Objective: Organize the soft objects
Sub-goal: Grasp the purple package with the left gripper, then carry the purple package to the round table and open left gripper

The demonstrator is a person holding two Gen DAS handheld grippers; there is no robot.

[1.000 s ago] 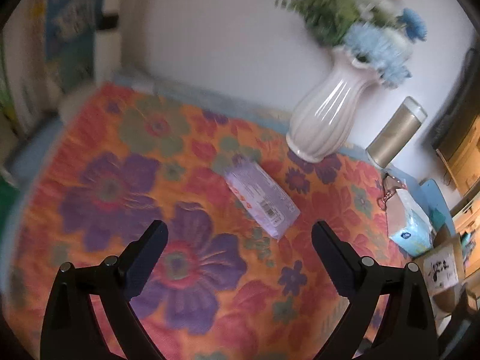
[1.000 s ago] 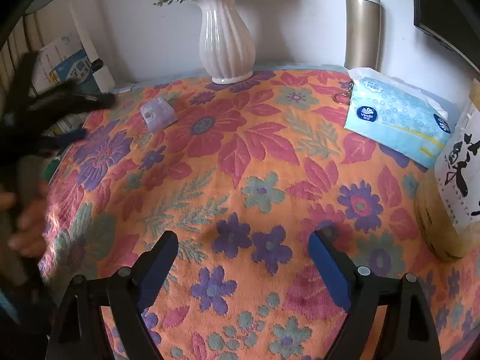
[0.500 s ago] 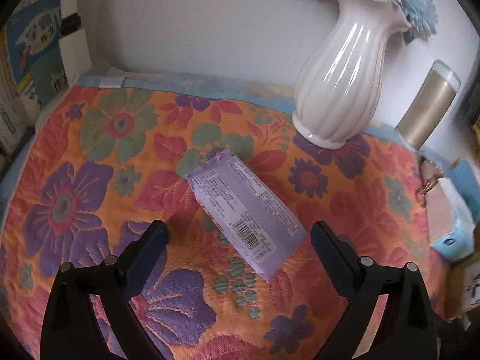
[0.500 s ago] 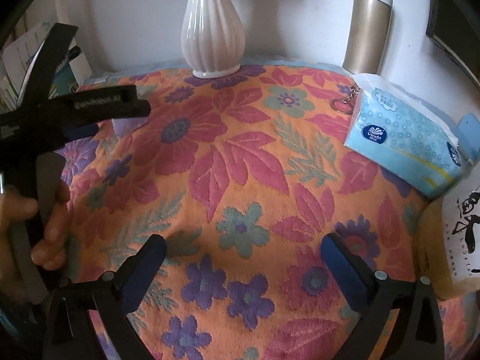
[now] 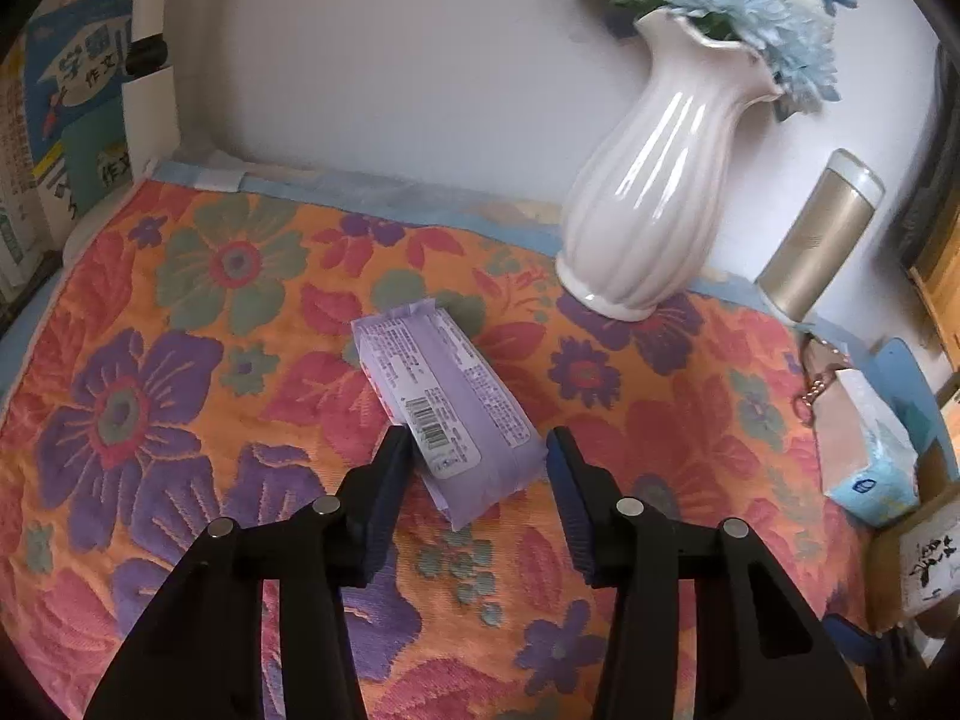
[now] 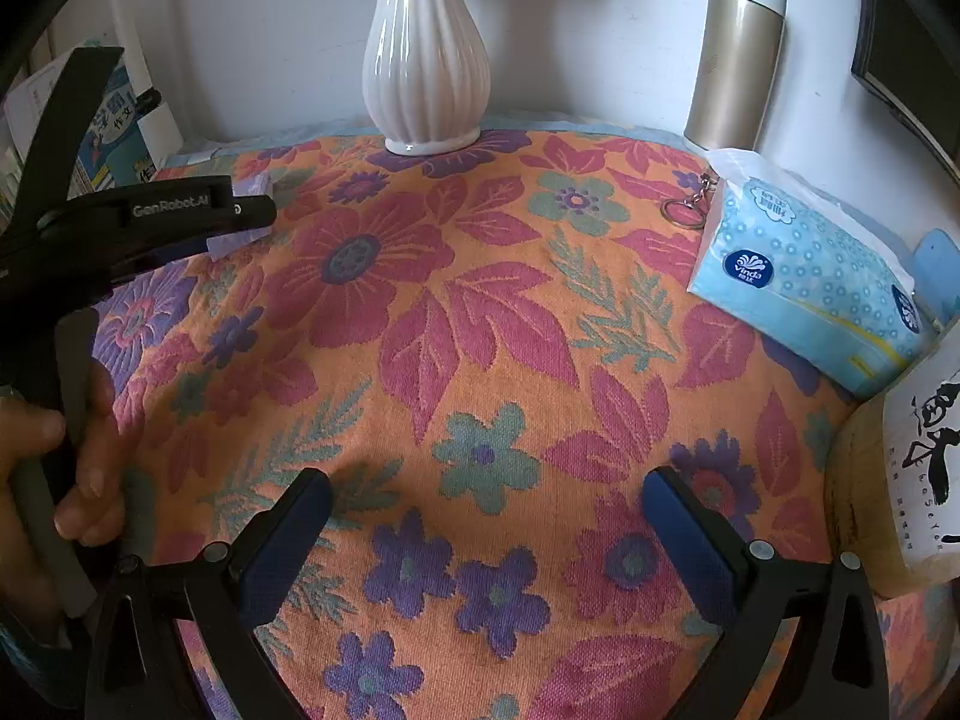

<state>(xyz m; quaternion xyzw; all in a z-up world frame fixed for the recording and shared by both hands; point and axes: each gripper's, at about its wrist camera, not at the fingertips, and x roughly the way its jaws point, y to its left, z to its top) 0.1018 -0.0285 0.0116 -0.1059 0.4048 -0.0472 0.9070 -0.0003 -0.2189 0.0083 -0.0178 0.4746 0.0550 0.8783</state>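
Observation:
A purple soft tissue packet (image 5: 441,399) lies on the flowered cloth (image 5: 180,396). My left gripper (image 5: 477,450) is low over it, its near end between the two fingers; the left finger touches its edge, the right finger stands a little off. In the right wrist view the left gripper (image 6: 180,213) shows at the left, hiding most of the purple packet (image 6: 240,234). My right gripper (image 6: 486,498) is open and empty above the cloth's middle. A blue Vinda tissue pack (image 6: 804,288) lies at the right.
A white vase (image 5: 654,192) with blue flowers and a gold flask (image 5: 822,240) stand at the back wall. A key ring (image 6: 684,204) lies by the blue pack. Books (image 5: 54,120) stand at the left; a paper-wrapped item (image 6: 912,456) sits at the right edge.
My left gripper has moved forward and down onto the purple packet and its fingers have narrowed around the packet's near end. My right gripper has drifted slightly forward, still open.

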